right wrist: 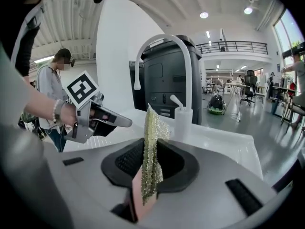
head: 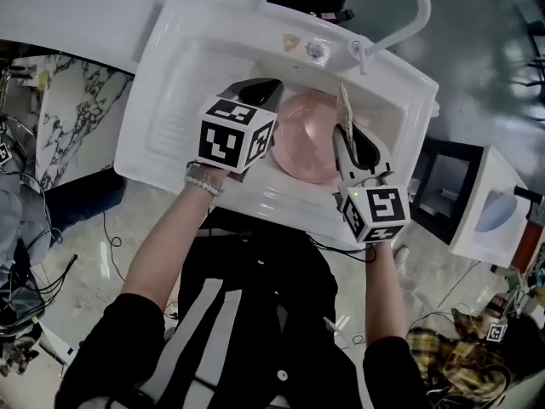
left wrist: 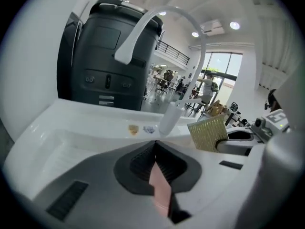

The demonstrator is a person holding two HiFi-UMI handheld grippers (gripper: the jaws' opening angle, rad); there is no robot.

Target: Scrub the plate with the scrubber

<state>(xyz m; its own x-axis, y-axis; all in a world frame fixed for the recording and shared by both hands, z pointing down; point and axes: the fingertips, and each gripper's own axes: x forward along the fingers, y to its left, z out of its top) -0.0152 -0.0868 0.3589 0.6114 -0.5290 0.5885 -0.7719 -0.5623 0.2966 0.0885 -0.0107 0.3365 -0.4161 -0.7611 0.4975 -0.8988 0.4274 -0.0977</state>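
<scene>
A pink plate (head: 306, 135) is held above the basin of the white sink (head: 200, 32). My left gripper (head: 266, 100) is shut on the plate's left rim. In the left gripper view the rim shows as a thin pink sliver (left wrist: 159, 187) pinched between the dark pads. My right gripper (head: 351, 139) is at the plate's right side, shut on a greenish-gold mesh scrubber (head: 345, 109) that stands upright. In the right gripper view the scrubber (right wrist: 151, 151) rises from between the jaws, with a pink bit of plate (right wrist: 136, 194) low beside it. The left gripper (right wrist: 95, 116) shows there too, at the left.
A white curved faucet (head: 409, 15) arches over the sink's back right. A white pump bottle (left wrist: 170, 118) stands on the rear ledge. A ribbed drainboard (head: 174, 113) forms the sink's left part. A dark machine (left wrist: 109, 56) stands behind, and a person (right wrist: 50, 94) stands farther off.
</scene>
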